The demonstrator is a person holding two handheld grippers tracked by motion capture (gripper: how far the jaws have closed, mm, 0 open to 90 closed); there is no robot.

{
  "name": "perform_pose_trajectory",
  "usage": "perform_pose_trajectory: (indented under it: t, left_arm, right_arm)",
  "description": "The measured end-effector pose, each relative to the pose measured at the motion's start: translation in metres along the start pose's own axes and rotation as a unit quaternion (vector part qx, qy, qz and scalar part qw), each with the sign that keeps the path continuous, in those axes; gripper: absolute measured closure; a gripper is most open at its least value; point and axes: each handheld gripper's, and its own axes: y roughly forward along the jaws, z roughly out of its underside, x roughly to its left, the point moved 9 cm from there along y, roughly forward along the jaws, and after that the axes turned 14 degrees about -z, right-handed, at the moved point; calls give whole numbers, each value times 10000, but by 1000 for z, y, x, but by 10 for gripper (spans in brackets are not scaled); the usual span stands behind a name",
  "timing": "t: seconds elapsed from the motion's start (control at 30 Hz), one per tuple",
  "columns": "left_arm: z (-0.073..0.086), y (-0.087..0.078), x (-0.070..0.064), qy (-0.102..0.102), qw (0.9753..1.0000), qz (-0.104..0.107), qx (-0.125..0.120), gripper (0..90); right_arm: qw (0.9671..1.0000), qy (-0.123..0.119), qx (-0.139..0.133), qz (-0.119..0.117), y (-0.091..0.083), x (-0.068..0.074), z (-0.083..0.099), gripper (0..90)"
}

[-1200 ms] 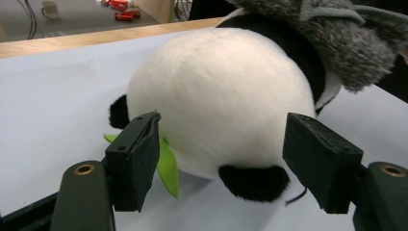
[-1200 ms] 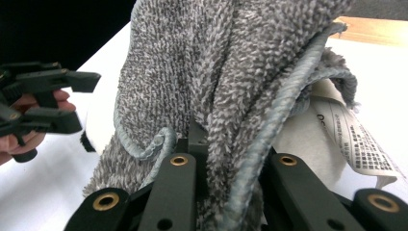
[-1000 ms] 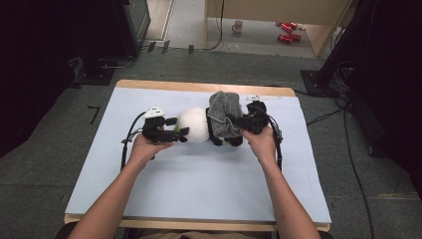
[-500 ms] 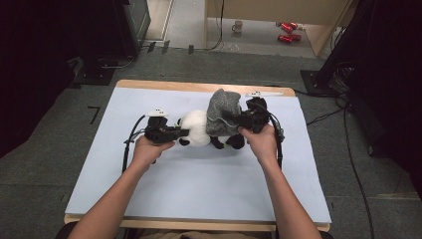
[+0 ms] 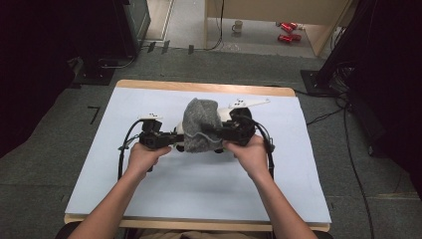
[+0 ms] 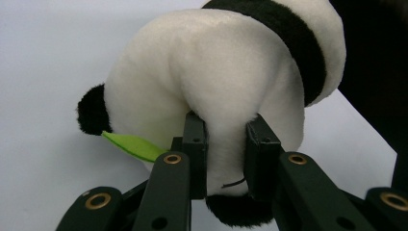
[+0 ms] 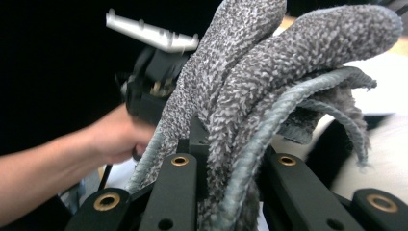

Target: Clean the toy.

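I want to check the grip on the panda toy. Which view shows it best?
The left gripper view: the panda toy sits close up, pinched between the left gripper jaws. The high view shows it mostly under the grey cloth; the right gripper view shows just a white and black edge.

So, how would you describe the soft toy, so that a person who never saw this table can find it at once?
Look at the middle of the pale blue table top, between the person's two hands. There lies the white and black plush panda, pinched by the left tongs and half covered by the grey knitted cloth, which the right tongs grip. It alone carries a small green felt leaf.
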Motion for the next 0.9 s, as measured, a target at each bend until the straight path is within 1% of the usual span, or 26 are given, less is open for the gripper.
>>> perform_pose_trajectory:
  t: [0.07, 0.1, 0.17, 0.2, 0.23, 0.27, 0.3, 0.33, 0.37, 0.4, 0.43, 0.5, 0.53, 0.57, 0.6, 0.63, 0.67, 0.7, 0.77, 0.83, 0.9]
  left_arm:
    - [-1, 3, -1, -38, 10000, -12, -22, 741]
    - [-2, 3, -1, -27, 10000, -32, -35, 740]
    - [-3, 4, 0, -73, 10000, -36, -53, 738]
    - [-3, 4, 0, -123, 9999, -15, -47, 738]
    - [-3, 4, 1, -157, 9999, 0, -38, 738]
    - [-3, 4, 1, -142, 9999, -14, -47, 738]
    - [-2, 5, 2, -66, 9999, -81, -8, 738]
    - [-1, 6, 4, 31, 9999, -147, 8, 738]
    - [0, 7, 4, 45, 9999, -163, 18, 738]
    - [0, 7, 6, 68, 9998, -181, 14, 738]
    - [-1, 7, 7, 90, 9997, -218, 8, 738]
    - [-1, 8, 12, 116, 9996, -271, -2, 739]
    - [-1, 8, 14, 122, 9996, -248, 8, 738]
    - [-1, 8, 14, 97, 9997, -228, -5, 738]
    - [-1, 9, 14, 142, 9996, -242, -19, 738]
    - [-1, 9, 14, 185, 9995, -264, -34, 737]
    - [-2, 10, 13, 288, 9991, -304, -35, 737]
    - [-3, 10, 13, 336, 9989, -324, -24, 736]
    - [-3, 10, 15, 354, 9987, -353, -36, 736]
    - [-3, 10, 16, 358, 9986, -387, -48, 734]
    - [-2, 9, 16, 423, 9980, -464, -57, 733]
  right_arm:
    - [9998, 84, 190, -7, 13, -6, 13, 799]
    - [9995, 146, 268, -25, 21, -10, 19, 799]
    - [9987, 281, 422, -70, 35, -18, 31, 799]
    - [9984, 288, 486, -41, 39, -21, 36, 799]
    - [9978, 312, 578, 42, 45, -27, 42, 799]
    - [9971, 289, 679, 181, 50, -35, 49, 798]
    - [9957, 206, 819, 380, 53, -42, 54, 798]
    - [9949, 192, 884, 442, 54, -47, 59, 799]
    - [9952, 218, 868, 405, 54, -50, 60, 799]
    - [9950, 257, 874, 421, 53, -52, 61, 799]
    - [9945, 230, 896, 500, 50, -54, 61, 799]
    - [9916, 58, 987, 829, 40, -59, 59, 796]
    - [9901, 76, 1011, 974, 34, -63, 58, 797]
    - [9899, 119, 988, 1006, 28, -67, 58, 798]
    - [9907, 203, 934, 967, 23, -69, 57, 799]
    - [9906, 211, 927, 983, 19, -71, 57, 800]
    - [9901, 174, 949, 1018, 17, -72, 56, 800]
    - [9892, 134, 1012, 1050, 14, -73, 56, 800]
    - [9888, 129, 1040, 1062, 10, -73, 54, 800]
    - [9889, 158, 1006, 1086, 4, -73, 51, 800]
    - [9896, 187, 883, 1117, -5, -72, 44, 799]
